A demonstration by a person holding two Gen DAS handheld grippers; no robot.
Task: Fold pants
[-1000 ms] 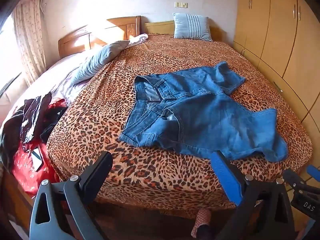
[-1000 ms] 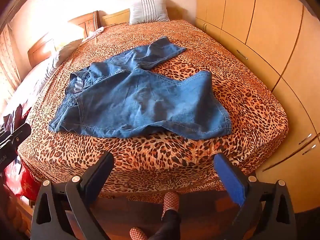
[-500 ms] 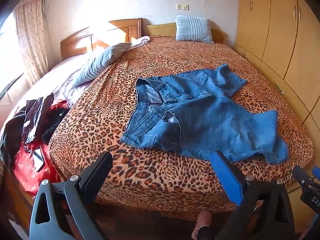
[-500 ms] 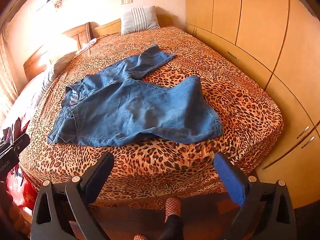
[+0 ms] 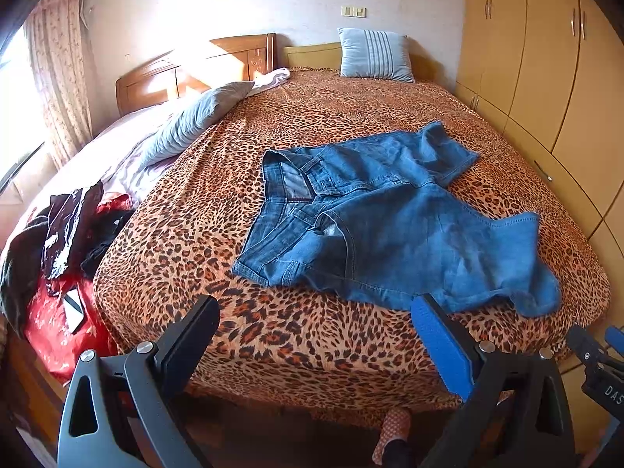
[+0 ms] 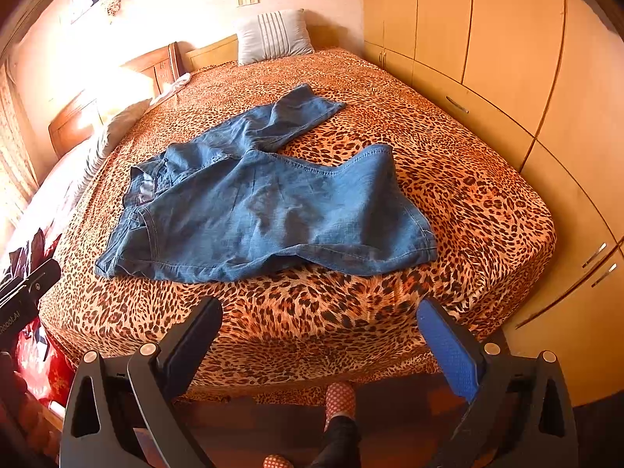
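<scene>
Here, the pair of blue denim pants (image 5: 394, 226) lies spread on the leopard-print bedspread (image 5: 331, 117) of the wide bed, near its foot edge; the waistband sits to the left with the fly open, one short leg reaches away toward the wardrobe side, and the other leg lies closer to the foot edge with its hem slightly curled. The denim looks moderately heavy and soft, though stiffer at the seams, waistband and hems; it should drape when lifted and hold a crease fairly well, and I judge it unlikely to slip on the cloth beneath. Good places to take hold seem to be the waistband corner and the hem of the near leg, where the doubled fabric gives the fingers something firm; a pinch in the middle of a leg would likely bunch a single layer.

The left gripper (image 5: 316, 331) hovers off the foot of the bed with its jaws wide apart and nothing between them; the right gripper (image 6: 319, 331) is likewise fully spread and empty, facing the near leg; neither touches the pants, so the folding is not yet begun.

No container shows; the nearest thing to one is the heap of dark and red clothes (image 5: 58, 257) piled beside the bed on the left. Two blue-grey pillows (image 5: 374, 54) rest near the wooden headboard (image 5: 195, 74); tall yellow wardrobe doors (image 6: 507, 58) line the right.
</scene>
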